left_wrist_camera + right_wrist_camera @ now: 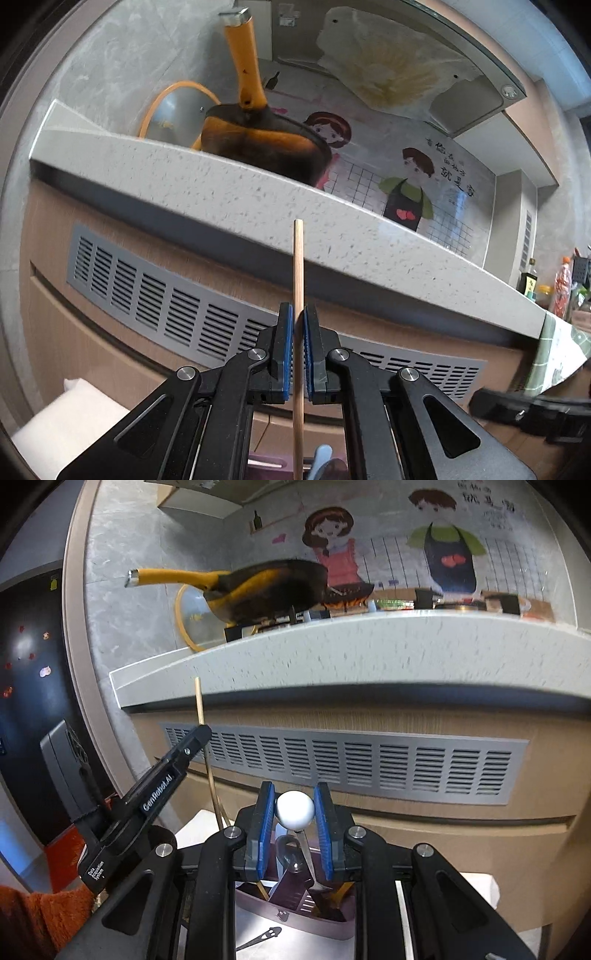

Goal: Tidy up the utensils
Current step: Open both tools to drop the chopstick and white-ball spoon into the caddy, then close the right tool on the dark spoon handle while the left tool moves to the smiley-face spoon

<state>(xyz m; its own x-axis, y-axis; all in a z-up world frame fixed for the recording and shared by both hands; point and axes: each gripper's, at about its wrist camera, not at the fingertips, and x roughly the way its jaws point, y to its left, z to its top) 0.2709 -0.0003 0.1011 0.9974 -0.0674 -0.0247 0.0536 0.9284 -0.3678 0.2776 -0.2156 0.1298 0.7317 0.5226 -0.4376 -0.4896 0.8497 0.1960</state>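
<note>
Left wrist view: the left tongs (pixel 298 321) are clenched on a single wooden chopstick (pixel 298 266), which stands upright between the blue pads (pixel 287 354) and rises in front of the speckled tabletop edge (pixel 236 192). In the right wrist view the right tongs (pixel 294 805) are closed on the white ball end (pixel 294 809) of a utensil whose thin metal shaft hangs down toward the purple utensil holder (pixel 295 919) below. Other utensils are stood in that holder's compartments; which compartment each one occupies cannot be told.

The step in hand is judged to be the carrying of both pieces to their slots. It is best done with each piece kept near vertical, the lower tip brought over its compartment first, and the grip let go only once the tip is inside. The chopstick is thin and may pivot between the pads if it is swung fast. The round ball offers little flat surface, so a slip is possible.

The overhanging tabletop edge and the grey vent panel (pixel 369 760) are close ahead, and a pan (pixel 273 587) is seen above the edge. The two tongs are near each other, the left one (pixel 201 734) at the right camera's left side, so open room is judged to lie mainly downward and backward.
</note>
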